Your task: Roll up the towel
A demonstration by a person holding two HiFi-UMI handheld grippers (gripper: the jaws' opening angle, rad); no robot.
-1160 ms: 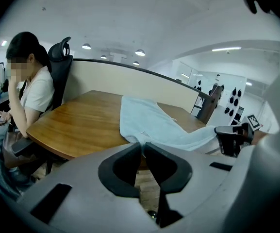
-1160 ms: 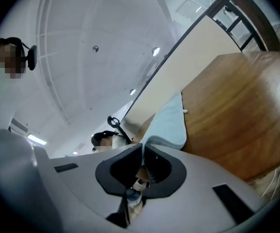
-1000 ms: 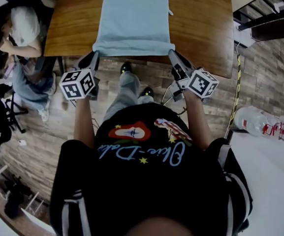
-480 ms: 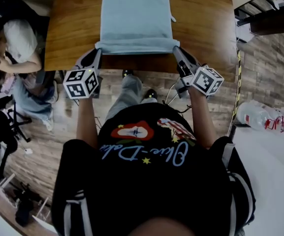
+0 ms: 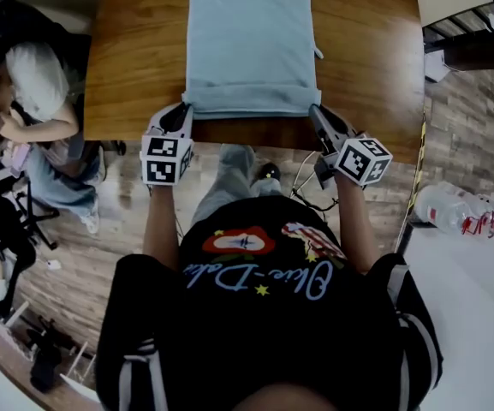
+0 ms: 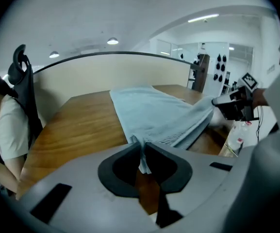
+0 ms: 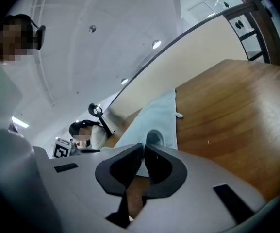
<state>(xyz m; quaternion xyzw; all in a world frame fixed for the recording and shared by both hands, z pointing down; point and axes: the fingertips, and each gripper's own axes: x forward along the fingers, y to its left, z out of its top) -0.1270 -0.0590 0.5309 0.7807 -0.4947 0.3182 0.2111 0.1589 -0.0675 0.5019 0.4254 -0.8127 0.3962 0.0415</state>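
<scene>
A light blue towel [image 5: 251,41] lies lengthwise down the middle of the wooden table [image 5: 135,58], its near end turned over into a thick fold. My left gripper [image 5: 181,116] is shut on that fold's left corner and my right gripper [image 5: 317,116] on its right corner. In the left gripper view the towel [image 6: 154,113] runs away from the jaws, which pinch a bit of cloth [image 6: 142,152]. The right gripper view shows the fold's open end [image 7: 153,138] just beyond the shut jaws [image 7: 143,152].
A seated person [image 5: 32,84] is close to the table's left side. A plastic bottle [image 5: 452,208] lies to the right by a white surface. Bare wood shows on both sides of the towel. Cables hang under the table's near edge [image 5: 298,165].
Both grippers have moved forward over the table with the towel's near end, which now lies further in from the table's near edge. The left gripper has rolled.
</scene>
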